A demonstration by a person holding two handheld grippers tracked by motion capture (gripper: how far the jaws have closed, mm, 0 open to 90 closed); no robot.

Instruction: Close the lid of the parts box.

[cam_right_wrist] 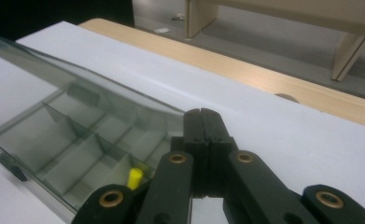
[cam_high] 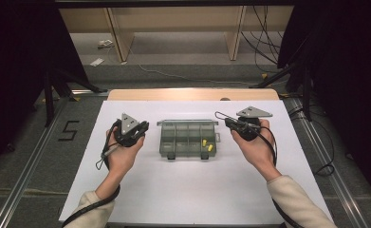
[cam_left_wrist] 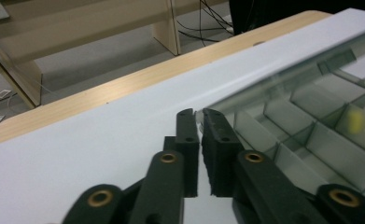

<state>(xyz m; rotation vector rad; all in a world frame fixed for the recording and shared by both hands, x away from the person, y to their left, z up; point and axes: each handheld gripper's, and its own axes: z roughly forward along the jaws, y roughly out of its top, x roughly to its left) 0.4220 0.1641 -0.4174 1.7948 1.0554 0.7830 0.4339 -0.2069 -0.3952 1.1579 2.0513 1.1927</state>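
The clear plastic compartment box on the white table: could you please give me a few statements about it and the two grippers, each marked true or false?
1. The clear plastic compartment box lies between the left gripper and the right gripper. True.
2. Small yellow pieces lie in the box's compartments nearest the left gripper. False: they lie at the end nearest the right gripper.
3. The right gripper's jaws are pressed together with nothing between them. True.
4. The box stands on bare wood. False: it rests on the white table top; the wooden strip is at the far edge.
5. The left gripper's jaws are spread wide. False: only a narrow gap separates them.
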